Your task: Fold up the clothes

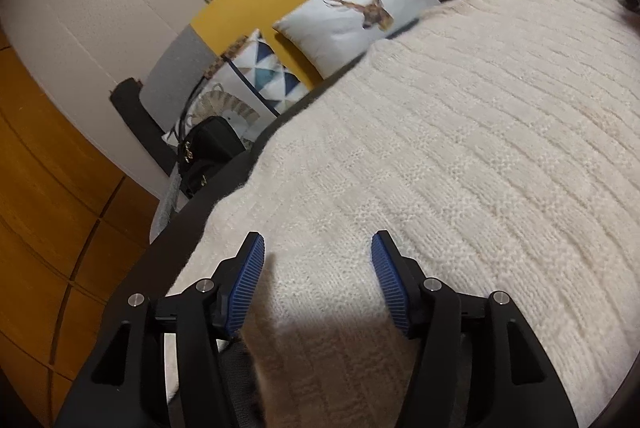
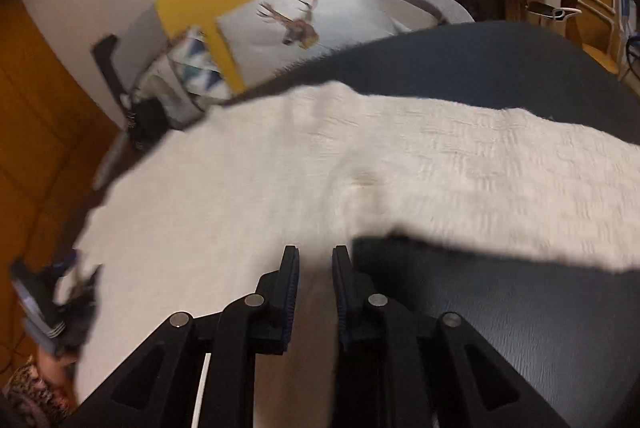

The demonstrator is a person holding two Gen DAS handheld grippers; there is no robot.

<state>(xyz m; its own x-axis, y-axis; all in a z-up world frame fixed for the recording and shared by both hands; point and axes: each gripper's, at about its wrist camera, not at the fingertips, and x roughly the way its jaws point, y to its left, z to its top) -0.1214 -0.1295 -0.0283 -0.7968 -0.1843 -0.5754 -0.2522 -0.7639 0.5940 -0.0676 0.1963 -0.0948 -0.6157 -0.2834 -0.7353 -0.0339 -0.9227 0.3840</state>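
Cream sweater [image 1: 460,147] spread on dark table [image 2: 500,67], filling mid-frame. Left gripper [image 1: 318,248] released, pads apart above knit. Right gripper [image 2: 316,260] nearly closed at sweater's lower edge; grasp unclear.

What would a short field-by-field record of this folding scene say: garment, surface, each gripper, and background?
garment: cream knit sweater, spread flat
surface: dark table
left gripper: open, fingers either side of a raised fold of the sweater
right gripper: jaws narrow, cloth between them; grip unclear
background: deer cushion on a chair
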